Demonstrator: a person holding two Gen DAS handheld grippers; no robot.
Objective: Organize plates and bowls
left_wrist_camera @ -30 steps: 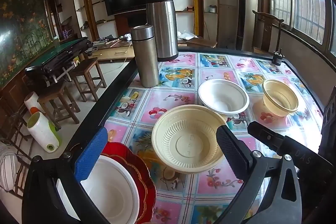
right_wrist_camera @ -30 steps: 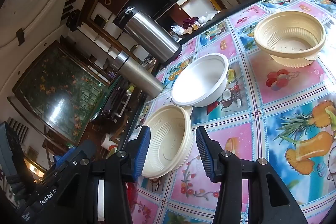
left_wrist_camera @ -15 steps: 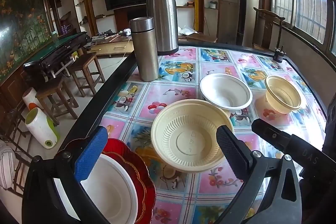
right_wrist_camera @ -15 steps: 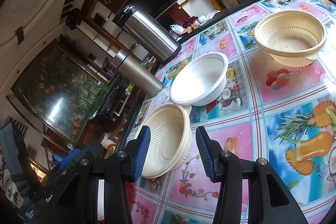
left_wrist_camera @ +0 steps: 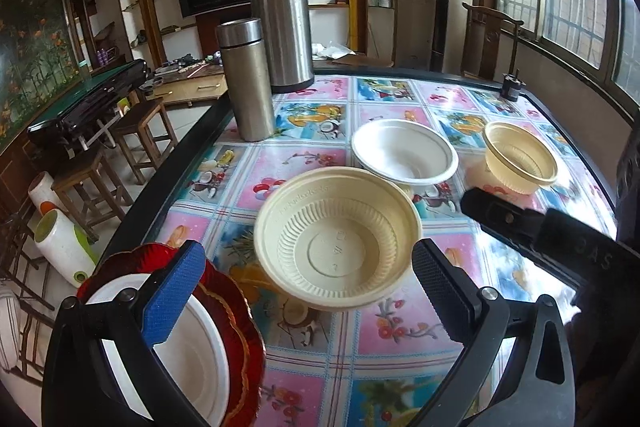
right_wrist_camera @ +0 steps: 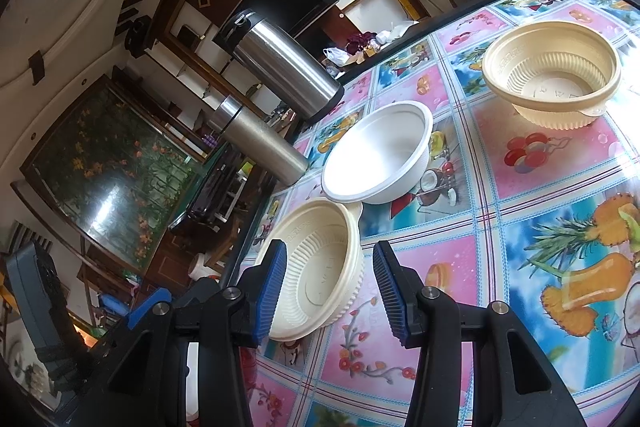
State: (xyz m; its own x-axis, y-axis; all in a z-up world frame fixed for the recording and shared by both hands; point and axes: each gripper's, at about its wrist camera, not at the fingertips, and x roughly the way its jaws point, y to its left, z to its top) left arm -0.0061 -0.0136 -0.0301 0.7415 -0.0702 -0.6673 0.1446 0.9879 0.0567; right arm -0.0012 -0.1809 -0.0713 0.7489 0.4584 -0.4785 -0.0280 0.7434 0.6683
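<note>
Left wrist: three bowls point(left_wrist_camera: 337, 239) (two cream), one plate point(left_wrist_camera: 236, 311).

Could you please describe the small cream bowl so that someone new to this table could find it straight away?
Start at the two steel flasks on the fruit-patterned table and follow the row of three bowls away from them. Past the large cream bowl and the smooth white bowl stands the small cream bowl, alone near the window side. It is the narrowest and has ribbed walls.
</note>
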